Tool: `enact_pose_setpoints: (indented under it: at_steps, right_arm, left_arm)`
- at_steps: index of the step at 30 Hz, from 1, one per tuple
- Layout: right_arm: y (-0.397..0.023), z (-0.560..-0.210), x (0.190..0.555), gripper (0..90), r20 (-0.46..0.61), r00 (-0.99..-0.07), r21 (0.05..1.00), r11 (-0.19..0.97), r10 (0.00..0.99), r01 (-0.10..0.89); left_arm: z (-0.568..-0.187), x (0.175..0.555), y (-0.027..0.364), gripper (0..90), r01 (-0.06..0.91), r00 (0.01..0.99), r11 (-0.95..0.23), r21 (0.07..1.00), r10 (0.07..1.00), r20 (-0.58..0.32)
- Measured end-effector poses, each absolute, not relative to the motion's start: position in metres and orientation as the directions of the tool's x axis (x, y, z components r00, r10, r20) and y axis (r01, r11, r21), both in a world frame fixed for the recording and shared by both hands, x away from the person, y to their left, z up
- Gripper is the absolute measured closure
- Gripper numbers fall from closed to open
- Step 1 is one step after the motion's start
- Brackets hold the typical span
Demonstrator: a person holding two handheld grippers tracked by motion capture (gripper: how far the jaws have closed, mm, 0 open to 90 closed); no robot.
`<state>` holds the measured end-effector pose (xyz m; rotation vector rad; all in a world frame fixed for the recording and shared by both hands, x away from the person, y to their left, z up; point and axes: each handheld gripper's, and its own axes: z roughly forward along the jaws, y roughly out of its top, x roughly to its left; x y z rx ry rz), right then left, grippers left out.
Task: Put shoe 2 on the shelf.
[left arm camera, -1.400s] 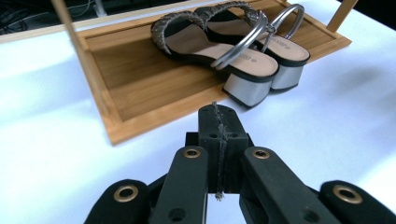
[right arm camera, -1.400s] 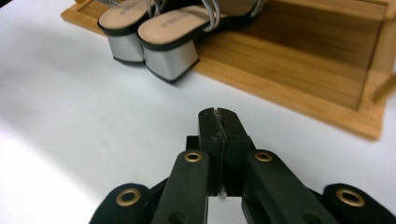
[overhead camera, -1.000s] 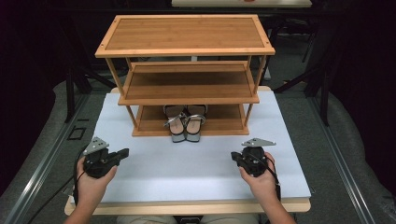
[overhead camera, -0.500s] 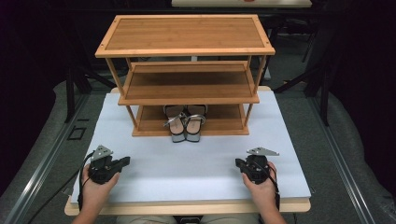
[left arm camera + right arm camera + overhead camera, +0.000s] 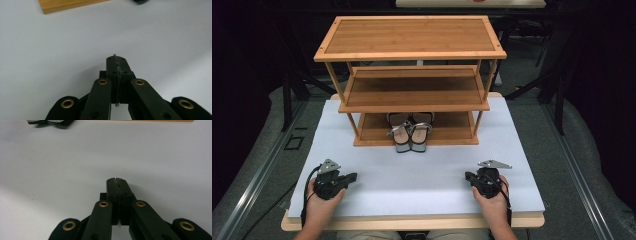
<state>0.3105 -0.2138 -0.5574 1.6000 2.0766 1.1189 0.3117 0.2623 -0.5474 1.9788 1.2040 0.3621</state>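
High view: two hands wait low in the frame, nothing picked up yet.
Left gripper point(image 5: 343, 178) and right gripper point(image 5: 473, 178) both have jaws pressed together, holding nothing. Sandals point(image 5: 410, 132) sit mid-frame on the rack's point(image 5: 412, 50) bottom shelf; I think reaching them comes next, jaws opened first.

Inspector: The three-tier bamboo shoe rack point(image 5: 410, 80) occupies the far half of the white table surface point(image 5: 412, 175). The near half lies open between the left gripper point(image 5: 351, 176) and the right gripper point(image 5: 469, 176), both with jaws pressed together.

Clerk: Obstructions at the rack?

Inspector: A pair of grey strapped sandals point(image 5: 410, 132) sits centred on the bottom shelf, toes overhanging its front edge. The shelf to either side of them is free. The middle and top shelves are unobstructed.
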Motion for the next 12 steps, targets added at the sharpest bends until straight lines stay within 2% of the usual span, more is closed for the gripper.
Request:
enact_pose_setpoints:
  at_steps: [9,12]
  right_arm:
    - [-0.2093,-0.5571,0.3091,89.4,0.218,-0.365,0.725,0.1,0.905,0.682]
    - [-0.2099,-0.5569,0.309,83.5,0.221,-0.363,0.73,0.093,0.905,0.677]
  left_arm:
    - [-0.5471,0.3114,0.2602,90.0,0.62,0.523,-0.26,0.741,0.84,-0.143]
    - [-0.5469,0.3121,0.262,88.2,0.621,0.516,-0.248,0.744,0.844,-0.149]
